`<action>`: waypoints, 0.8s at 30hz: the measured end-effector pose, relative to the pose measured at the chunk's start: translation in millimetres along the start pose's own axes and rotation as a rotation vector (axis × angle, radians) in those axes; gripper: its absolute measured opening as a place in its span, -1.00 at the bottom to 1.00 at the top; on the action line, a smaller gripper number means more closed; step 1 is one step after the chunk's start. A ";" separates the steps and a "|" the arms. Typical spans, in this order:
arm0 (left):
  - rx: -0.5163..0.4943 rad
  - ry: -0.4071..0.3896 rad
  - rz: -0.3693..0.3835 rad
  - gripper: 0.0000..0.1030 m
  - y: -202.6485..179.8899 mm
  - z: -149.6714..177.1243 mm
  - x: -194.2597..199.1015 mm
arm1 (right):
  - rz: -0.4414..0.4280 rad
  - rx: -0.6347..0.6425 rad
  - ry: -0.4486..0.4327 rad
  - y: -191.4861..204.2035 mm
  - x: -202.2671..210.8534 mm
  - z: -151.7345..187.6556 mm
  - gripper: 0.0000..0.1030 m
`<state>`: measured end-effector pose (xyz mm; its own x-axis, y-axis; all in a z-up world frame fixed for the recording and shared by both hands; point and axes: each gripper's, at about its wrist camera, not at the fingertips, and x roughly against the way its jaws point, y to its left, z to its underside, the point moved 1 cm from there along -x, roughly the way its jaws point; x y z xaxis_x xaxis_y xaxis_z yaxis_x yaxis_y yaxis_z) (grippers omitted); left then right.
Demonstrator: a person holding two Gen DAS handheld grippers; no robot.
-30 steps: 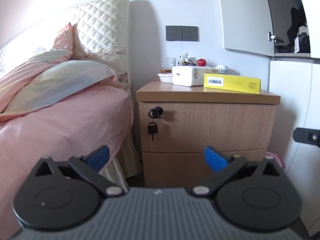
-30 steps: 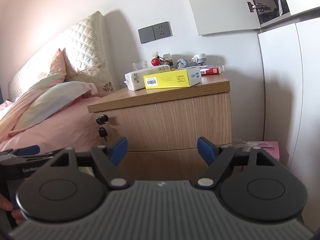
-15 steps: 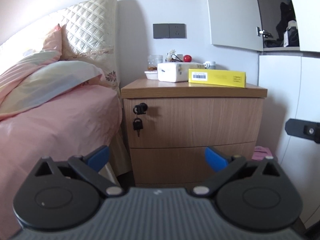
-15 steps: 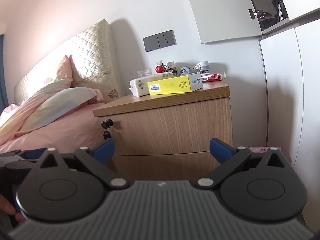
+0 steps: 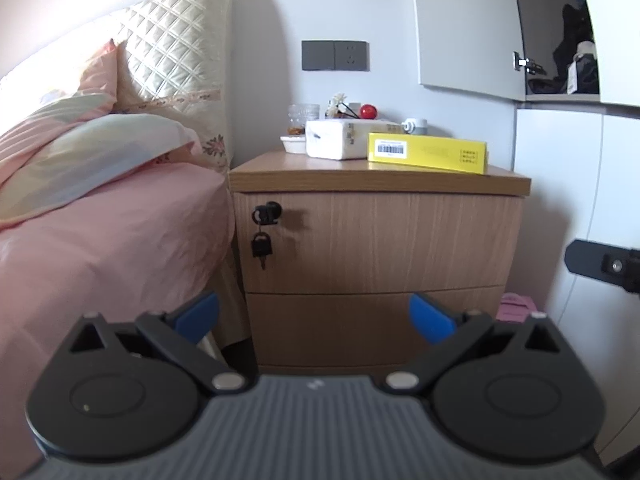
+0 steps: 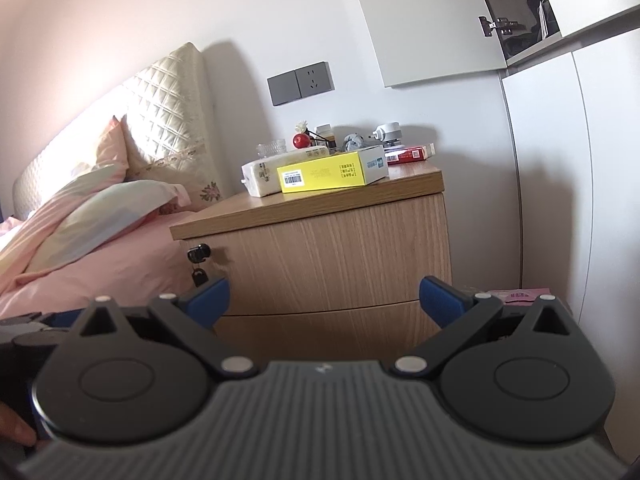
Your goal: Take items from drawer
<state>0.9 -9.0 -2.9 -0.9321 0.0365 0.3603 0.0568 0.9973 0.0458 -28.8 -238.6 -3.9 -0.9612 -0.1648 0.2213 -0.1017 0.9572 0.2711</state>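
1. Left wrist view: the left gripper (image 5: 314, 316) hangs with its blue fingers spread wide and nothing between them, level with the seam between the two drawers of the nightstand (image 5: 380, 240). Both the upper drawer (image 5: 400, 240) and the lower drawer (image 5: 360, 328) are closed, so their contents are hidden. A key (image 5: 262, 246) hangs from the lock at the upper drawer's left edge. No handle is visible on either front.
2. Right wrist view: the right gripper (image 6: 324, 298) is likewise agape and empty, facing the nightstand at an angle from the wardrobe side. A yellow box (image 6: 332, 172) and a tissue pack (image 6: 276, 170) sit on top, clear of the drawer fronts.
3. Judgement: the step in hand is the approach. Recommend hooking one finger into the seam under the upper front and pulling straight out. Keep the other gripper back until the interior shows.
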 end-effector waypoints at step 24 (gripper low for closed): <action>0.006 0.001 0.008 1.00 7.6 -0.2 4.9 | 0.010 0.003 0.020 -3.2 -1.2 3.0 1.00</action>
<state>-3.2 -1.3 -0.6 -0.9312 0.0446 0.3617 0.0621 0.9974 0.0369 -28.0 -240.8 -7.9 -0.9570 -0.1594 0.2426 -0.0923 0.9595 0.2663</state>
